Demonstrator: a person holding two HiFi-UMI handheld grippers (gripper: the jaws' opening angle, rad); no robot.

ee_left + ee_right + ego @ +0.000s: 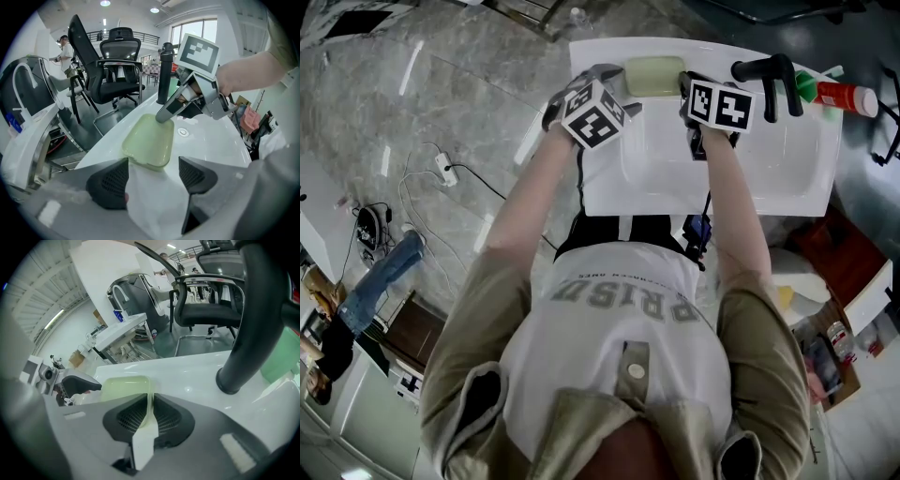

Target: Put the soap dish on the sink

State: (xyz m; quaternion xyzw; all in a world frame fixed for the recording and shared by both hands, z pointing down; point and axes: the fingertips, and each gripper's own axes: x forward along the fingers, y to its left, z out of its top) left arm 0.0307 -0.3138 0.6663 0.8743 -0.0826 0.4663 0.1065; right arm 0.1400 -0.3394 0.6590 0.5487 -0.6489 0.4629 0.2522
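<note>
The pale green soap dish (654, 75) lies flat on the back ledge of the white sink (787, 169), left of the black faucet (773, 80). My right gripper (151, 416) is shut on the dish's thin rim (124, 387), its pads pinching the edge nearest the faucet. In the left gripper view the same dish (147, 140) rests just beyond my left gripper (152, 176), whose jaws stand open with only the white ledge between them. The right gripper (164, 115) meets the dish's far corner there. In the head view the left gripper (611, 80) and right gripper (686, 86) flank the dish.
A red tube with a green cap (836, 96) lies at the sink's back right corner. The faucet column (253, 319) rises close to my right gripper. Black office chairs (119, 65) stand behind the sink. A power strip and cable (445, 169) lie on the marble floor at left.
</note>
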